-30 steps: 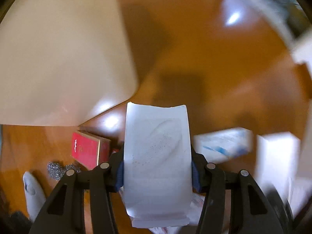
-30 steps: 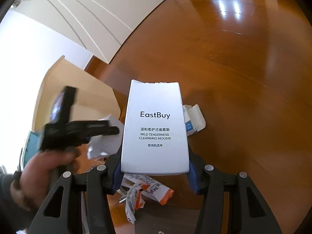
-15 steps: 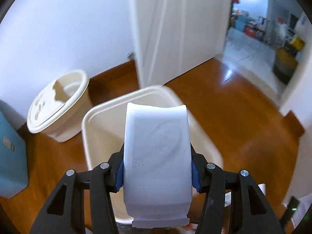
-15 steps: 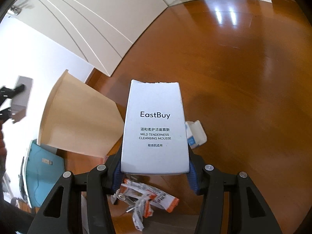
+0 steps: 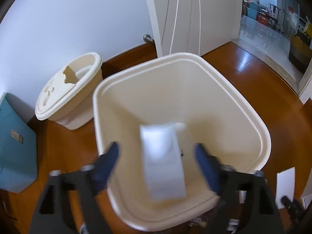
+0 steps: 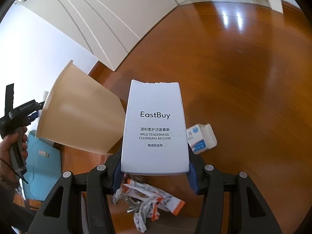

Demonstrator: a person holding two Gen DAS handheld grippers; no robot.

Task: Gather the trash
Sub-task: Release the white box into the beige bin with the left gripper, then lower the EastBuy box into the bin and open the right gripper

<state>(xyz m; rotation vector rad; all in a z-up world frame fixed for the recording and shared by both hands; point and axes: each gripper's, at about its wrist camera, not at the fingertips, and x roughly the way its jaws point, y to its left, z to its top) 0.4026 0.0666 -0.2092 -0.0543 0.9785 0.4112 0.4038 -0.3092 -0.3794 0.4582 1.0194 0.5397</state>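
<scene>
In the left wrist view my left gripper [image 5: 157, 157] is open above the cream trash bin [image 5: 243, 89]. A plain white box [image 5: 162, 161], blurred, is free between the spread jaws, over the bin's opening. In the right wrist view my right gripper [image 6: 155, 167] is shut on a white EastBuy cleansing mousse box [image 6: 155, 128], held above the wooden floor. The same bin [image 6: 78, 117] stands to the left there, with the left gripper [image 6: 25, 111] at its rim.
A crumpled orange-and-white wrapper [image 6: 150, 198] and a small white-and-blue box [image 6: 201, 138] lie on the floor by the right gripper. A second cream bin with a lid [image 5: 70, 89] and a teal box [image 5: 15, 146] stand by the wall. White paper [image 5: 285, 185] lies at right.
My left gripper swung up from the floor to above the bin, then opened and let go of the white box. My right gripper keeps its hold on the EastBuy box.
</scene>
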